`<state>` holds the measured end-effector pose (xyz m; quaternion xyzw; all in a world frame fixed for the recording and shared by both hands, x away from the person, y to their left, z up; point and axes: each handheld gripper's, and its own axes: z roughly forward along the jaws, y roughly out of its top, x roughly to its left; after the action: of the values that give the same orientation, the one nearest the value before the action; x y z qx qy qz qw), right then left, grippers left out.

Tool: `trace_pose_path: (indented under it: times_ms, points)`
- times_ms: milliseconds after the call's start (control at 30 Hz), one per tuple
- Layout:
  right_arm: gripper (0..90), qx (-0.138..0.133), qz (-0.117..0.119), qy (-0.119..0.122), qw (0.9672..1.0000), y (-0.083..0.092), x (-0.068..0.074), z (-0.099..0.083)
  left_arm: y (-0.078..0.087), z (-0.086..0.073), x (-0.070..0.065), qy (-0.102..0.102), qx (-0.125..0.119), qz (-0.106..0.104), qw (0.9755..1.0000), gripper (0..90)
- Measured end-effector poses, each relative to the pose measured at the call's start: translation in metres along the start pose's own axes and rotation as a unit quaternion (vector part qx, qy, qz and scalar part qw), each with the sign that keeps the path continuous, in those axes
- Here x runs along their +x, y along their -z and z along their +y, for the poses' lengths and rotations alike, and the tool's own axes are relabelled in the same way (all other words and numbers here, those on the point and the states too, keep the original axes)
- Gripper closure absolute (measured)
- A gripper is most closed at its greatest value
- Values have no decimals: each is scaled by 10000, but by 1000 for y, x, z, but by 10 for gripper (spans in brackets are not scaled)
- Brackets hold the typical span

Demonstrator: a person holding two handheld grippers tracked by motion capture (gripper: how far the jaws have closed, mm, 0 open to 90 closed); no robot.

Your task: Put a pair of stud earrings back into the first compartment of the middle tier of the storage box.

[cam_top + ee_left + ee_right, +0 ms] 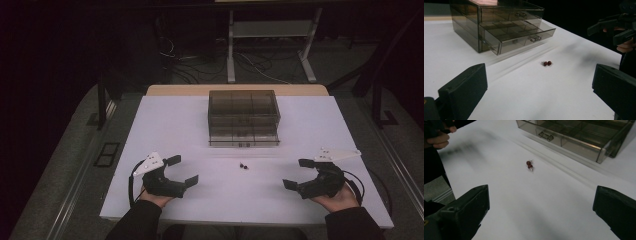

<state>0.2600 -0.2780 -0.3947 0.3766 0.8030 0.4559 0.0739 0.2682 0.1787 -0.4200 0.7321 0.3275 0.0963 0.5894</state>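
Both the left gripper (183, 170) and right gripper (299, 173) gape wide and empty; the tiny red earrings (547, 63) may skid or separate under a careless pinch; the open drawer (524, 37) sits near.

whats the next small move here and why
Probably bring the right tool forward and inward toward the two small red beads. Both tools are open and holding nothing, the beads lie loose on the table, and the box's lower drawer is pulled out, seemingly ready to receive them.
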Motion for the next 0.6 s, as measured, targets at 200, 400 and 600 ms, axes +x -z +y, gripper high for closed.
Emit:
trace_pose_path:
  times_ms: [200, 400, 600]
  points:
    - [3, 175, 166, 207, 9995, -11, 8, 19, 0, 0, 0, -4, -8, -4, 10000, 0]
    - [3, 322, 288, 358, 9984, -22, 13, 32, 0, 0, 0, -1, -5, -16, 10000, 0]
    - [3, 462, 381, 488, 9970, -33, 16, 42, 0, 0, 0, 4, -3, -13, 10000, 0]
